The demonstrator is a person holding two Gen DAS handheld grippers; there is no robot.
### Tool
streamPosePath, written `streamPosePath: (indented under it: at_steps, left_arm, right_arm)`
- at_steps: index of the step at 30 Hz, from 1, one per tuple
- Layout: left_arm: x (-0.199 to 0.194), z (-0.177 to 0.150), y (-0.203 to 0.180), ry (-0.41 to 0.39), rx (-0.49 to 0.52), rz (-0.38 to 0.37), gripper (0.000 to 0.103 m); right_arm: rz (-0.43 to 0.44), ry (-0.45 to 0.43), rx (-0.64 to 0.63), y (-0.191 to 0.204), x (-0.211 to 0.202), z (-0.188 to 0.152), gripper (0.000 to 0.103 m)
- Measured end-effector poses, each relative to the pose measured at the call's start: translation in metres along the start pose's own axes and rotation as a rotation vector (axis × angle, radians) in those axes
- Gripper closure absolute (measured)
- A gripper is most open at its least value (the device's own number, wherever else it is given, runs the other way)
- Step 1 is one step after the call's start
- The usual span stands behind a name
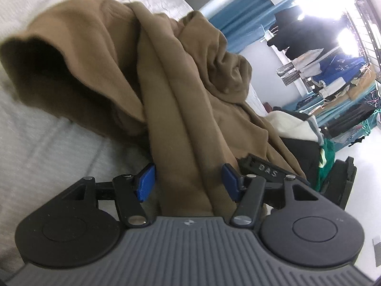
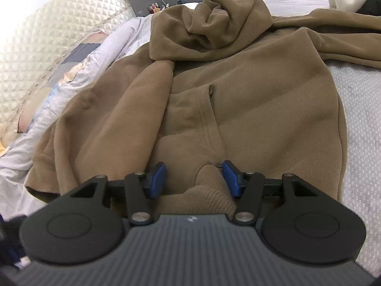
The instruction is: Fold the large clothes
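Note:
A brown hoodie (image 2: 250,90) lies spread on a bed, with its hood (image 2: 214,19) bunched at the far end and a front pocket slit in the middle. My right gripper (image 2: 194,178) sits at the near ribbed hem (image 2: 202,197), and its blue pads are shut on a fold of it. In the left wrist view the hoodie (image 1: 181,90) rises in long folds. A thick band of it runs between the pads of my left gripper (image 1: 188,182), which is shut on it. One edge arches up off the bed at the left.
The bed has a pale grey cover (image 2: 362,119) and a quilted headboard (image 2: 47,35). A heap of other clothes (image 1: 300,128) lies beside the hoodie. Racks of hanging garments (image 1: 333,71) stand beyond. A black part lettered DAS (image 1: 266,169) sits close to my left gripper.

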State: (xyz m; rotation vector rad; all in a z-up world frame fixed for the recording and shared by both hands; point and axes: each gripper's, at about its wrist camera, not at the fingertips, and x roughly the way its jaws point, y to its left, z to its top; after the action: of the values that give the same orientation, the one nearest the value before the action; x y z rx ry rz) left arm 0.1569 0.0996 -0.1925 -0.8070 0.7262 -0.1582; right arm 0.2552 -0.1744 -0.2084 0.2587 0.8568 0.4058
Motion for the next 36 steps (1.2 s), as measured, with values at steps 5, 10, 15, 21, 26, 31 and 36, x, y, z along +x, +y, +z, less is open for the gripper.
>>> streamPosePath:
  at_steps: [5,10,15,21,26,31,36]
  left_arm:
    - [0.012,-0.008,0.007,0.065,-0.085,-0.033,0.036]
    - [0.021,-0.017,0.011,0.132,-0.142,-0.089,0.035]
    - [0.025,-0.028,-0.003,0.13,-0.082,-0.103,0.021]
    - [0.042,-0.033,-0.014,0.145,-0.04,-0.072,0.024]
    - [0.044,-0.033,-0.024,0.139,0.023,0.009,0.071]
    - [0.011,-0.025,-0.025,0.091,0.043,0.013,0.086]
    - [-0.057,-0.007,-0.026,-0.055,0.021,-0.041,0.088]
  right_arm:
    - [-0.008,-0.002,0.005,-0.005,-0.001,0.0,0.05]
    - [-0.023,-0.008,0.003,-0.003,-0.002,-0.002,0.052]
    - [-0.035,-0.012,-0.012,-0.003,-0.005,-0.003,0.052]
    - [-0.041,-0.016,-0.013,-0.003,-0.006,-0.005,0.052]
    - [-0.048,-0.016,-0.019,-0.003,-0.005,-0.005,0.052]
    - [-0.046,-0.018,-0.013,-0.006,-0.007,-0.004,0.052]
    - [-0.054,-0.016,-0.026,-0.004,-0.006,-0.005,0.052]
